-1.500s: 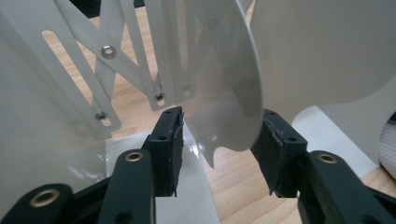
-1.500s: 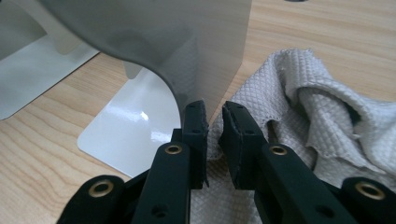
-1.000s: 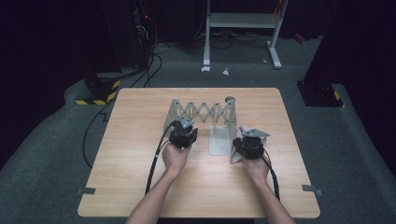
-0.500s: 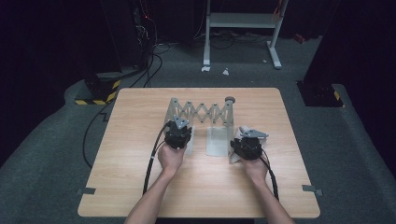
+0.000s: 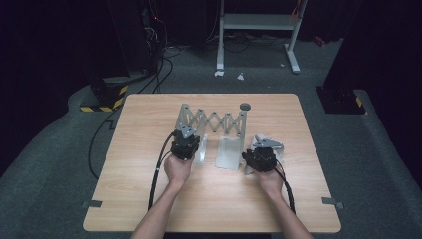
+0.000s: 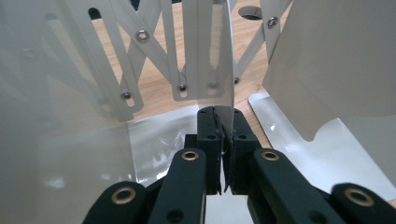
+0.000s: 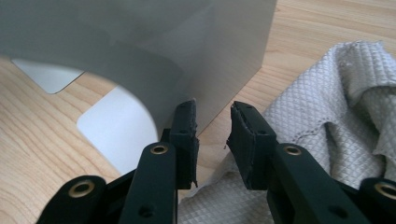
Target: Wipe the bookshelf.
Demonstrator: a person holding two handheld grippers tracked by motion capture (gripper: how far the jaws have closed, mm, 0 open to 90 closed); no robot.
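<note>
A metal scissor rack [image 5: 211, 121] stands at the middle of the wooden table [image 5: 149, 199], with thin upright plates on it. My left gripper [image 5: 185, 144] is at its left end, shut on the edge of a thin metal plate [image 6: 227, 88]; the jaws of the left gripper [image 6: 219, 115] meet on it, in front of the rack's lattice [image 6: 154, 70]. The right gripper [image 5: 261, 158] is at the rack's right end. There the right gripper [image 7: 212, 114] is open with nothing between its fingers, a grey upright plate [image 7: 187, 46] beside its left finger [image 7: 184, 123].
A grey quilted cloth [image 5: 267, 142] [image 7: 327, 116] lies under and right of the right gripper. A flat base plate [image 5: 230, 152] lies between the two hands. A small round grey disc [image 5: 245, 106] rests behind the rack. Another upright plate [image 6: 336, 56] stands right of the left gripper.
Both hands have shifted slightly to the left. The left gripper has stayed on the rack's left end, which has moved a little left with it.
</note>
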